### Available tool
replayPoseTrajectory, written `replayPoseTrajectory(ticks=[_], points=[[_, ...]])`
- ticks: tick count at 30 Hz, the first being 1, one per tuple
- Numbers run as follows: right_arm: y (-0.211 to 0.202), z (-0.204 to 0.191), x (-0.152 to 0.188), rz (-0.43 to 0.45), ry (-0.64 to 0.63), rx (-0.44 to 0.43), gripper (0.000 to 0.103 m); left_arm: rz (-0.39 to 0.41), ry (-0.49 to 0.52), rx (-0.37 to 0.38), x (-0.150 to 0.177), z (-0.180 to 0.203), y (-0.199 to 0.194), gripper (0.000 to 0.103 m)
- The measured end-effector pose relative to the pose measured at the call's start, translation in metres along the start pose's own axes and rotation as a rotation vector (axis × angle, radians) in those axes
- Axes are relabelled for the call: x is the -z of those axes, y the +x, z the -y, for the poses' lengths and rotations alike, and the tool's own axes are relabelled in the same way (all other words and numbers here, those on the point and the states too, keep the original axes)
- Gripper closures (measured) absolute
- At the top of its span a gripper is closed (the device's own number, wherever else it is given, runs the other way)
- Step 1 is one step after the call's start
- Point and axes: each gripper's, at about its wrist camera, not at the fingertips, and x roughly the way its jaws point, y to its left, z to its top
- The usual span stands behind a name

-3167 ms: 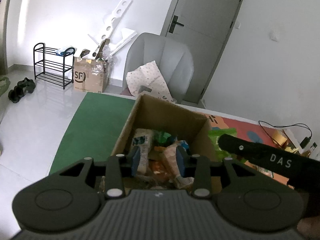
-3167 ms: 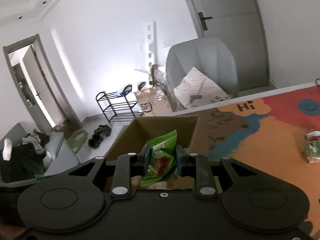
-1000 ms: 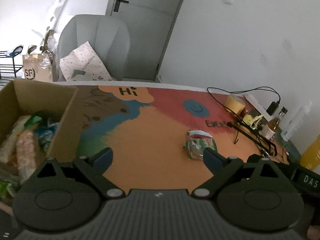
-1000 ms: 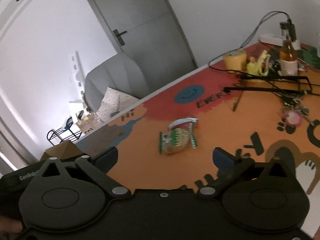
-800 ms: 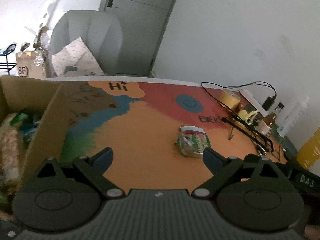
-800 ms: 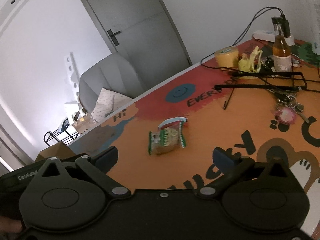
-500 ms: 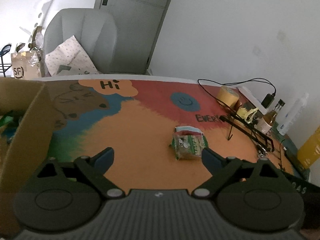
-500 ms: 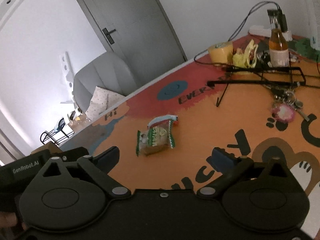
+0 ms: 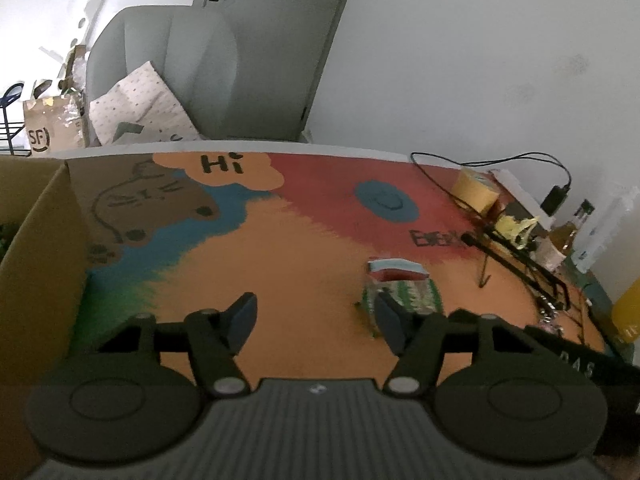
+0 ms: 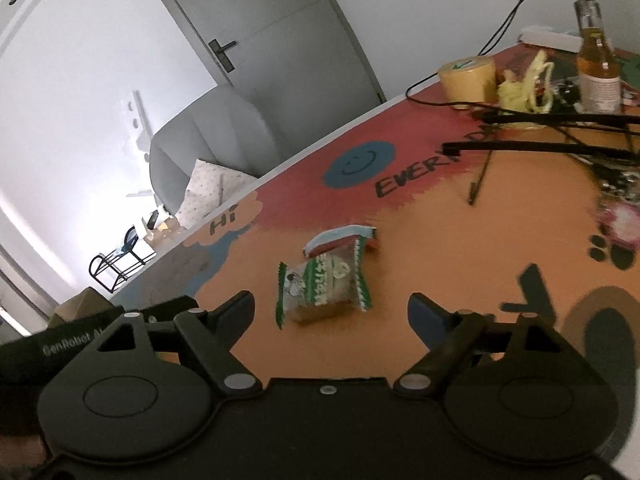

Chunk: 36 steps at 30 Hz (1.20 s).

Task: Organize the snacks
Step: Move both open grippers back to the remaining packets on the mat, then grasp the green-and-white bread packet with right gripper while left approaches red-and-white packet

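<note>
A green-and-white snack packet (image 10: 324, 280) lies on the orange part of the table mat (image 10: 440, 248), with a red and pale-blue wrapper (image 10: 340, 240) against its far end. My right gripper (image 10: 332, 312) hovers just short of the packet. Its jaws are closing, apart from the packet, with nothing pressed between them. In the left wrist view the same packet (image 9: 412, 294) sits beyond the right fingertip (image 9: 386, 314). My left gripper (image 9: 314, 316) is closing on empty air. The cardboard box (image 9: 40, 256) stands at the left edge, its contents mostly hidden.
Along the right of the table stand a yellow tape roll (image 10: 466, 76), a glass bottle (image 10: 598, 68), a black wire rack (image 10: 560, 132), a pink keyring (image 10: 620, 216) and a yellow bottle (image 9: 628, 308). A grey chair (image 9: 160, 80) stands behind the table.
Both grippers have come forward and down toward the snack packet, which now looks larger. Both pairs of jaws have narrowed, the left more. The box has slid toward the left edge.
</note>
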Motion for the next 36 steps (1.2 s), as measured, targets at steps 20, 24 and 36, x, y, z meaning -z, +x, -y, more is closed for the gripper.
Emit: replayPoseTrajectory(ticks=[20,24,36], points=[[0.065,-0.041,-0.004,-0.044,-0.147,0.088,0.0,-0.008,-0.049,-0.089,-0.018,-0.04,0.024,0.046],[0.071,-0.047,-0.001,-0.046,-0.182,0.104,0.003,-0.009,-0.057,-0.106,-0.018,-0.044,0.027,0.046],[0.055,-0.03,-0.006,-0.042,-0.209,0.103,0.056,-0.019,-0.022,-0.089,-0.02,-0.018,0.037,0.045]])
